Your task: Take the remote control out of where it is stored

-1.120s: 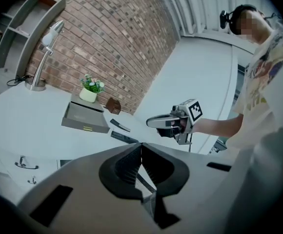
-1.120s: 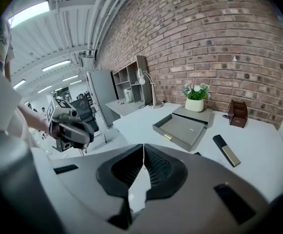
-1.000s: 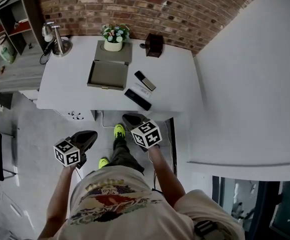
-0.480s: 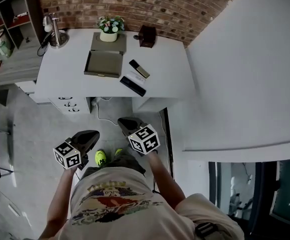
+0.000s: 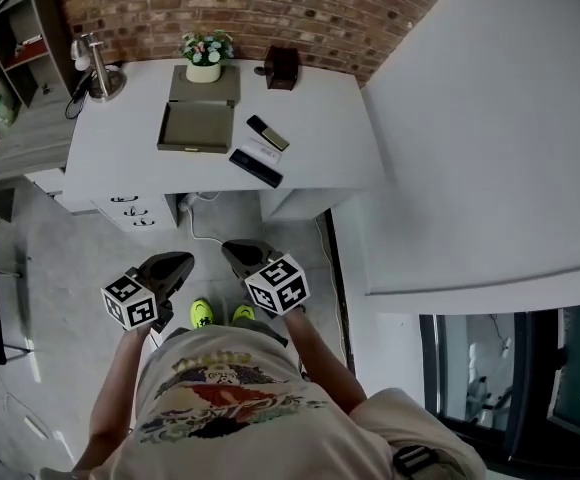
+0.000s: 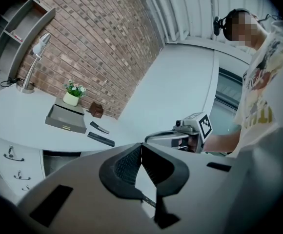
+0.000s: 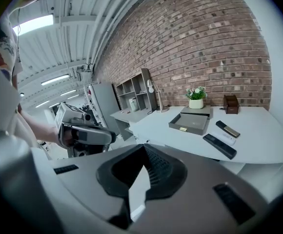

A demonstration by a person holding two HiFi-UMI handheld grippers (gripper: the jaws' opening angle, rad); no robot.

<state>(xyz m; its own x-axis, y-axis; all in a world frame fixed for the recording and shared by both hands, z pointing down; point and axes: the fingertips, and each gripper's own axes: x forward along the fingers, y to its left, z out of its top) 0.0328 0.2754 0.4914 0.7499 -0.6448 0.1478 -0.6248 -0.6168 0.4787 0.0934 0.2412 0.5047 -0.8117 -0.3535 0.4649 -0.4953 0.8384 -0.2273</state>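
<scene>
While both tongs are closed on nothing, the left gripper (image 5: 174,261) and right gripper (image 5: 234,249) hang well short of the grey drawer box (image 5: 192,128). The box sits open, and I cannot tell whether it holds anything. Just right of it lie three remotes. The black remote (image 5: 256,167) is the one on the person's side, and its long axis slants away from the box. The right gripper looks nearer. A plant (image 5: 203,53) sits on the box's back. Only bare floor lies between.
</scene>
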